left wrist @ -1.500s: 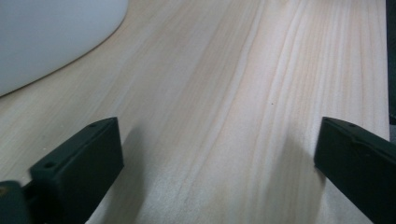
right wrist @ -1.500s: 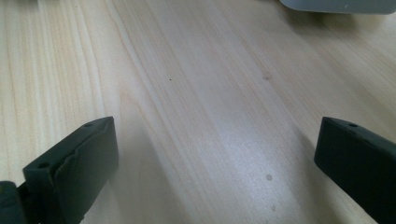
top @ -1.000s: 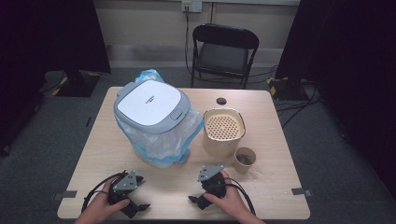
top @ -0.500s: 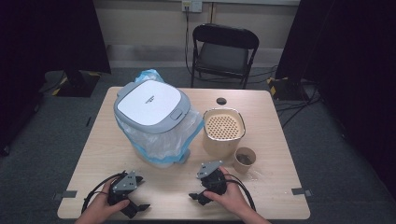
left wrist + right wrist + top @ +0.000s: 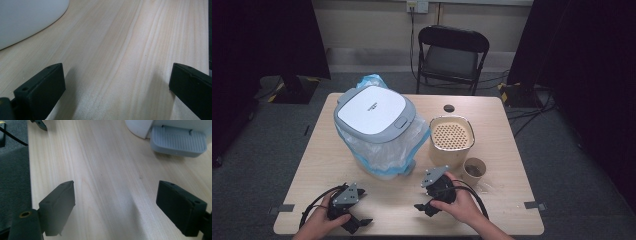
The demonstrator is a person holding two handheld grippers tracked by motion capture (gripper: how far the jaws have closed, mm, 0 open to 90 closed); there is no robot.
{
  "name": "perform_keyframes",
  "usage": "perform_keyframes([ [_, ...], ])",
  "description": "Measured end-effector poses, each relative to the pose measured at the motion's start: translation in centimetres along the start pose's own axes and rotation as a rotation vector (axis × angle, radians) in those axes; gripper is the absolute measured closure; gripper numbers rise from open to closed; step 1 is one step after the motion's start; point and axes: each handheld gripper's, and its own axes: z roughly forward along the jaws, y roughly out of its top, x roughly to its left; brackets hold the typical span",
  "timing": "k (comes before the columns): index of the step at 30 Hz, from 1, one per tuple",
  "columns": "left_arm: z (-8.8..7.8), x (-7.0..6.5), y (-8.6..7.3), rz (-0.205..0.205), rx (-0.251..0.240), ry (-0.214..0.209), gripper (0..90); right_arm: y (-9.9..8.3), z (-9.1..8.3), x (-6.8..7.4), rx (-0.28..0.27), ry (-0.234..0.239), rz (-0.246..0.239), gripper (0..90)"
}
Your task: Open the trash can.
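No legible text; a small dark mark on the bin lid point(image 5: 373, 109), unreadable.

A lidded bin point(image 5: 377, 131) lined with a plastic bag stands on the tabletop point(image 5: 327, 160). Beside it sit a beige perforated container point(image 5: 451, 140) and a small cup point(image 5: 473, 171). Near the front edge, the left gripper point(image 5: 357, 222) and right gripper point(image 5: 424, 206) rest low, apparently empty.

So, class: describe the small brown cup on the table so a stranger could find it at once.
Start at the big white bin with its plastic liner. To its right stands a beige container with a perforated top. The small brown cup sits just in front of that, round, open-topped and the shortest of the three.
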Motion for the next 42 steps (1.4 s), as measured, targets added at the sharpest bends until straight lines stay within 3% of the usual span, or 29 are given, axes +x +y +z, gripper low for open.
perform_keyframes([
  [11,-0.1,0.1,0.0,0.009,0.005,-0.004,0.0,1.7,-1.8,0.1,0.008,-0.014,-0.023,15.2],
  [27,-0.1,0.1,0.0,0.008,0.006,-0.004,0.0,4.3,-4.2,-1.9,-0.009,-0.032,-0.031,15.4],
  [42,-0.1,0.1,0.0,0.013,0.010,-0.008,0.0,6.8,-7.1,-2.8,-0.017,-0.040,-0.052,15.4],
])
